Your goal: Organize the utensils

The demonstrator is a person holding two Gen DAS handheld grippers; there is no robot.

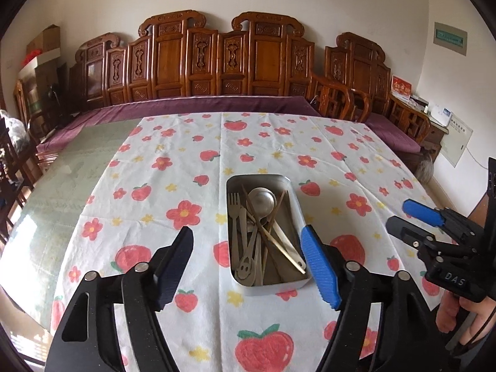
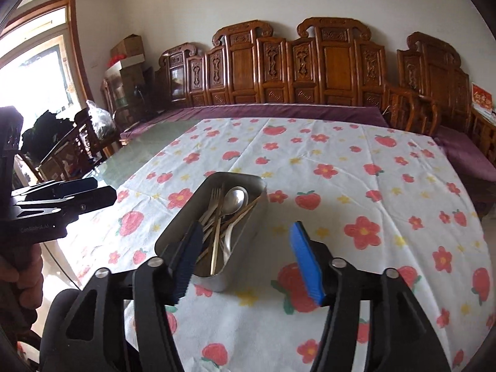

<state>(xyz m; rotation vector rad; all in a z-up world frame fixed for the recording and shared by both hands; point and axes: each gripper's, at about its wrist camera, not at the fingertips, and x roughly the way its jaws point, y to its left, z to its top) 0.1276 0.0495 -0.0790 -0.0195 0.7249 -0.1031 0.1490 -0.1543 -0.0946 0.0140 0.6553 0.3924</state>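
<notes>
Metal tin (image 1: 296,209), mid-counter (image 1: 186,142) on the strawberry cloth (image 1: 341,161): fork (image 1: 234,214), spoon (image 1: 263,202) and chopsticks (image 1: 279,241) all inside. We see none loose, so sorting looks finished. Our left tongs (image 1: 249,262) and right tongs (image 2: 245,259) are spread, empty.

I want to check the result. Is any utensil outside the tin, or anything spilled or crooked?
Nothing stands out. The fork, spoon and chopsticks all lie inside the metal tin, only loosely crossed. The tablecloth around it shows no stray pieces.

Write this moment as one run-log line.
left gripper: open, empty | right gripper: open, empty | utensils: in tin | cloth: otherwise bare
</notes>
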